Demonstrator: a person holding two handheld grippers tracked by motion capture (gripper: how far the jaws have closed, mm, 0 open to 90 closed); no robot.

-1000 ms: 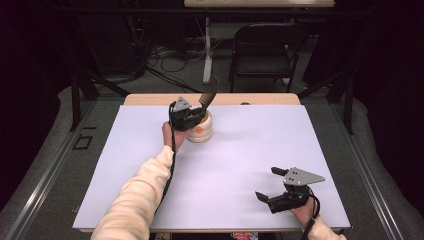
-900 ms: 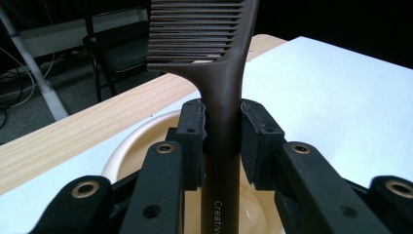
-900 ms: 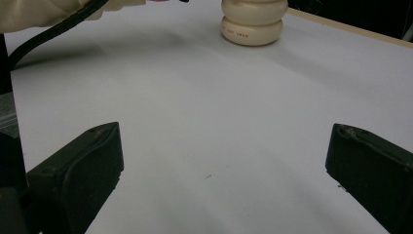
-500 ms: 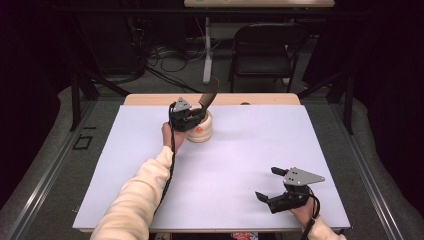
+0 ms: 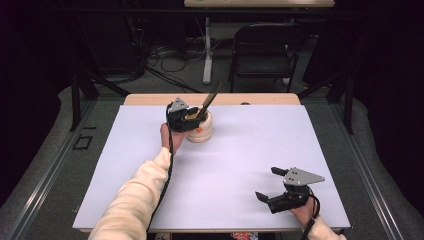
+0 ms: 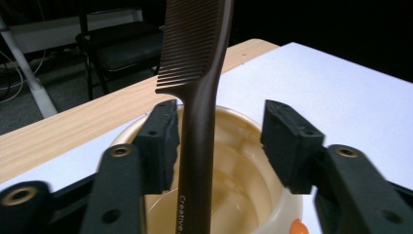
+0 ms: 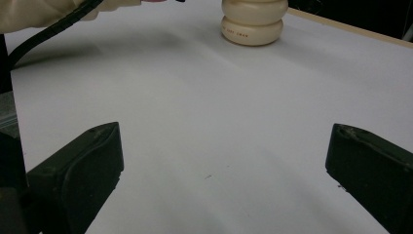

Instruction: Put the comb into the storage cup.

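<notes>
Left tongs (image 6: 216,146) gape around the comb (image 6: 197,97) in the cream jar (image 5: 201,131) near the table's far edge; right tongs (image 5: 269,184) wide over bare sheet.

Comb (image 6: 199,97) top cut off by frame edge, lower end hidden inside cup (image 6: 234,195) (print unreadable)

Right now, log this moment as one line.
left gripper: open around comb | comb: standing in cream cup | right gripper: open, empty

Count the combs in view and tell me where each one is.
1. The brown comb stands in the cream jar at the table's far side, between the open left gripper's jaws. None can be seen elsewhere.
</notes>
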